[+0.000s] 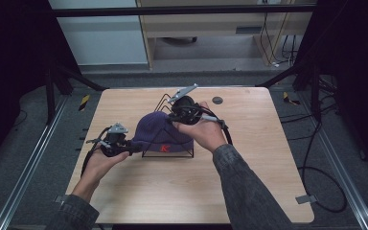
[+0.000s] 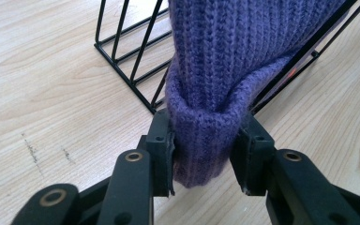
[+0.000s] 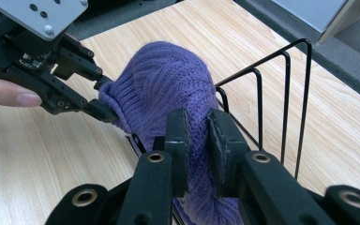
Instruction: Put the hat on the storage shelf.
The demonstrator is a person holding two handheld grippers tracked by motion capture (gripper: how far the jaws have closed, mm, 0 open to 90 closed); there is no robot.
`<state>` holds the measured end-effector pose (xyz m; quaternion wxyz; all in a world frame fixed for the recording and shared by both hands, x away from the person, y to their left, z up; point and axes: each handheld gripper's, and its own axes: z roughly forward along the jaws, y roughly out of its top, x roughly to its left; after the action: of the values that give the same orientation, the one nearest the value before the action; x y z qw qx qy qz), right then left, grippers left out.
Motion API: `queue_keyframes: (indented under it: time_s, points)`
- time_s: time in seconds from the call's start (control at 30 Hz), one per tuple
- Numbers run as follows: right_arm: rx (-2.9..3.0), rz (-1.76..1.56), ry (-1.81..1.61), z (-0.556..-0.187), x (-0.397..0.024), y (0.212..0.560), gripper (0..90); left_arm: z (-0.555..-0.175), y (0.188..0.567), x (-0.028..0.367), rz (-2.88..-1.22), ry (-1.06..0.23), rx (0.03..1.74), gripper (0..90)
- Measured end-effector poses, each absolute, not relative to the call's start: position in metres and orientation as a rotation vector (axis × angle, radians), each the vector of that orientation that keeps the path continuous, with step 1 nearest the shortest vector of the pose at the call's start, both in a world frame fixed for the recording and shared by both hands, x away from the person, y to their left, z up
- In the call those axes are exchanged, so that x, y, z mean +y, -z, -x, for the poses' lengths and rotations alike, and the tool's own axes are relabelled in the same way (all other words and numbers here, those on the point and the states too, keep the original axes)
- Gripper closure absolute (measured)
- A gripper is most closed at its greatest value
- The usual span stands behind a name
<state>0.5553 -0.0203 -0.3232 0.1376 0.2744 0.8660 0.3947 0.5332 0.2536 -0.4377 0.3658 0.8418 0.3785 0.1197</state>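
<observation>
Your left gripper pinches the folded cuff of the purple hat, jaws closed onto a thick roll of knit. Your right gripper clamps a thin fold at the hat's far side, jaws nearly together. The hat sits draped over the black wire rack at the middle of the wooden table. Judging by the two grips, you are working the hat on or off the rack: keep both pulls even, and lift the cuff clear of the wire ends so the loops do not snag. The knit is soft, ribbed and stretchy; the rack is thin, rigid rod bent into arches.
</observation>
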Motion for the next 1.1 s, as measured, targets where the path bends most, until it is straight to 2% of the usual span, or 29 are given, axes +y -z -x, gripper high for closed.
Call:
queue_keyframes:
  time_s: [0.3,0.77,0.9,1.1]
  points:
    - [2.502,-0.794,-1.152,-0.553,-0.018,0.322,73.0,-0.526,0.438,0.265,-2.113,-0.361,0.998,52.5]
    - [2.456,-0.809,-1.188,-0.546,-0.023,0.308,66.8,-0.503,0.454,0.274,-2.089,-0.468,1.107,22.9]
    - [2.438,-0.825,-1.199,-0.544,-0.026,0.306,59.7,-0.501,0.462,0.281,-2.117,-0.466,1.131,15.6]
    - [2.409,-0.848,-1.205,-0.542,-0.032,0.301,51.8,-0.501,0.474,0.292,-2.154,-0.436,1.2,10.1]
